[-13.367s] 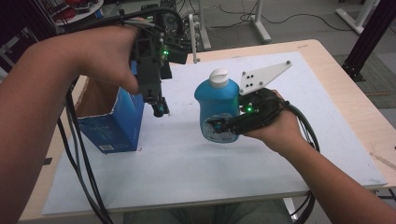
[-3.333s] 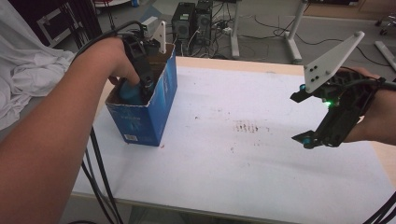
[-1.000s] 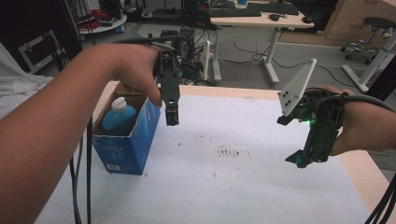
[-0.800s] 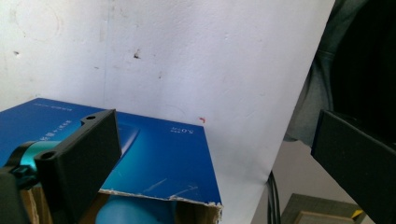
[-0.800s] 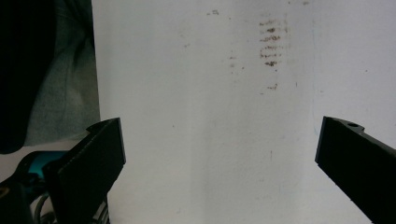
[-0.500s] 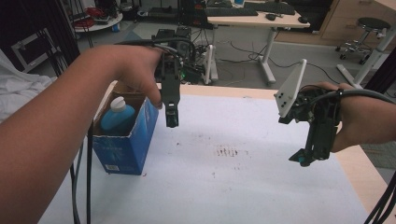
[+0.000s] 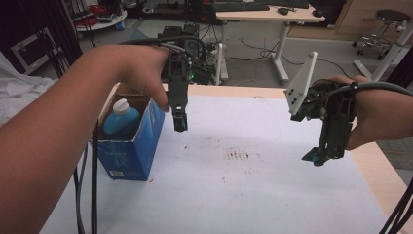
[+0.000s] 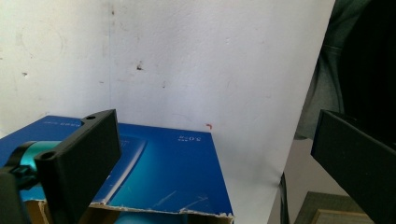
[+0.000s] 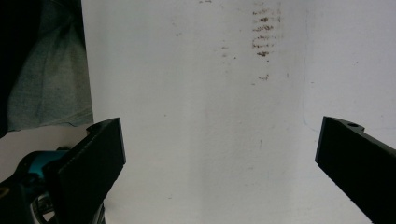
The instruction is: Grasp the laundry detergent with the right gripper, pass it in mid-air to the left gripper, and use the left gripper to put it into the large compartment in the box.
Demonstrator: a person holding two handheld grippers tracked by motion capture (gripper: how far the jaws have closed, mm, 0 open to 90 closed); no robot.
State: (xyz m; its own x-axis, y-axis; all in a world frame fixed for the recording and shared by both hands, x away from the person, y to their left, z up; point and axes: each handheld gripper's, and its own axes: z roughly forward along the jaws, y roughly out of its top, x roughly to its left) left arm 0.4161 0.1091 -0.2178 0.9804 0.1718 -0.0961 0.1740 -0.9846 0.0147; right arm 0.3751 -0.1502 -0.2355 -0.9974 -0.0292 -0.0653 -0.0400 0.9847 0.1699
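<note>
A blue bottle with a white cap point(image 7: 120, 117) stands inside an open blue cardboard box point(image 7: 134, 146) at the table's left. My left gripper point(image 7: 180, 122) hangs in the air just right of the box, pointing down, jaws wide apart and empty. From the left gripper view the box's blue side point(image 8: 163, 172) lies below the jaws, and nothing is between them. My right gripper point(image 7: 319, 158) hovers over the table's right side, tilted down. In the right gripper view its jaws stand wide apart over bare white sheet point(image 9: 210, 140).
A white sheet point(image 7: 243, 185) covers the wooden table point(image 7: 384, 180), with a patch of brown marks point(image 7: 238, 156) near its middle. Cables trail down at the left point(image 7: 92, 195). Desks, a stool and cables stand on the floor behind the table.
Over the earlier frames the bottle went from my right gripper into the box. In the last second both grippers rose slightly; the right one swung to point more steeply down.
</note>
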